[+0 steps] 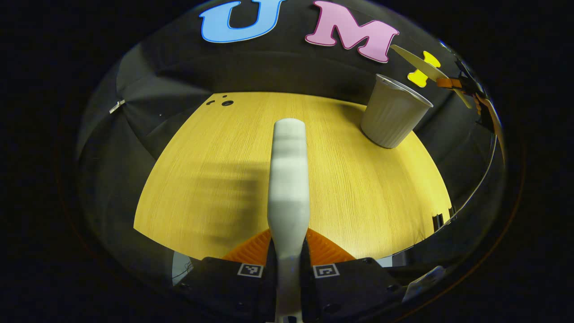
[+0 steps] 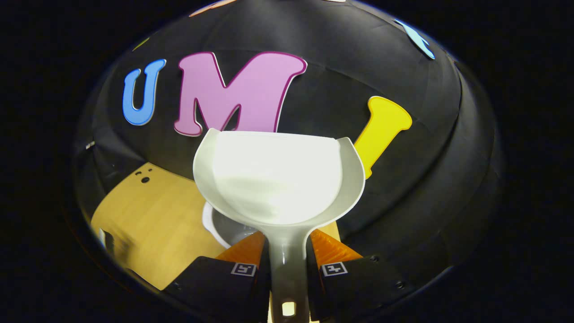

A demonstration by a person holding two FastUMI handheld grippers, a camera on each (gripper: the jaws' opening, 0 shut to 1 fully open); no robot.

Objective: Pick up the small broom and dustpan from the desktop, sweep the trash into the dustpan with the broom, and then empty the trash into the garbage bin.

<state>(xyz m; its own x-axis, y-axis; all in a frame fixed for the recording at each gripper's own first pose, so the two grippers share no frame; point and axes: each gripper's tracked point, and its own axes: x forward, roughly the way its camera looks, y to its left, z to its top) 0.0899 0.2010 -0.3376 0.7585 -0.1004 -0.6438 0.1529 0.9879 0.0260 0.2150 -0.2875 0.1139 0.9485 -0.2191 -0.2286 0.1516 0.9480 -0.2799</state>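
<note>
I have the dustpan [image 2: 278, 184] clamped by its handle in my right gripper [image 2: 287, 251], both fingers pressing on the stem just below the scoop. In the right gripper view the pan is raised off the desk, its open mouth facing away from me toward the booth wall, and I see nothing lying in the scoop. Directly beneath the pan, part of a white rim of the garbage bin [image 2: 215, 226] shows, so the pan hangs over the bin.

My left gripper [image 1: 288, 249] grips the small broom [image 1: 289, 179], fingers closed on its narrow neck. In the left gripper view the broom runs straight forward from the fingers, and it looks blurred along its length. It sits above the wooden desktop [image 1: 215, 179], and I cannot tell whether it touches the surface.

From the left gripper view, the garbage bin [image 1: 394, 114] is a ribbed grey cup standing at the far right edge of the desktop, well beyond the broom's tip. Just right of the bin, the dustpan's edge [image 1: 419, 65] and the right gripper [image 1: 462, 85] appear above the bin's rim.
</note>
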